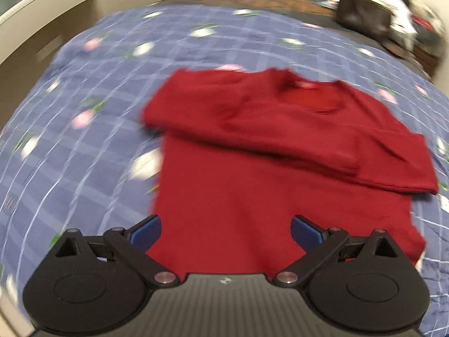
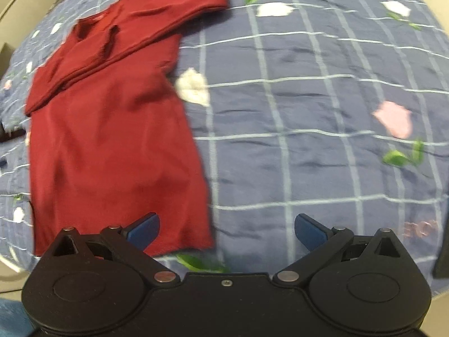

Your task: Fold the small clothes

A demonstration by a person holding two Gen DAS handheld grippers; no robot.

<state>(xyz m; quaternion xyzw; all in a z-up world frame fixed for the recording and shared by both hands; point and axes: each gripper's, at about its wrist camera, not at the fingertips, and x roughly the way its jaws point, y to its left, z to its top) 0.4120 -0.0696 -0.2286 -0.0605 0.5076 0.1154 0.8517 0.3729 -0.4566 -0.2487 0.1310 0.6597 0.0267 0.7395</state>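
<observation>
One red sweater (image 1: 266, 196) with two sleeves folded across it; one blue checked bedspread (image 1: 92, 90); two grippers, left gripper (image 1: 226, 231) and right gripper (image 2: 226, 230); one dark bag (image 1: 362, 14).

Even indoor light, motion blur, fisheye bending at edges.

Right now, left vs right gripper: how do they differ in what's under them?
The left gripper hangs over the red shirt, with red cloth filling the gap between its blue fingertips. The right gripper sits off the shirt's lower corner: only its left fingertip overlaps the cloth, the rest is over the blue checked bedsheet. Both are open and hold nothing.
</observation>
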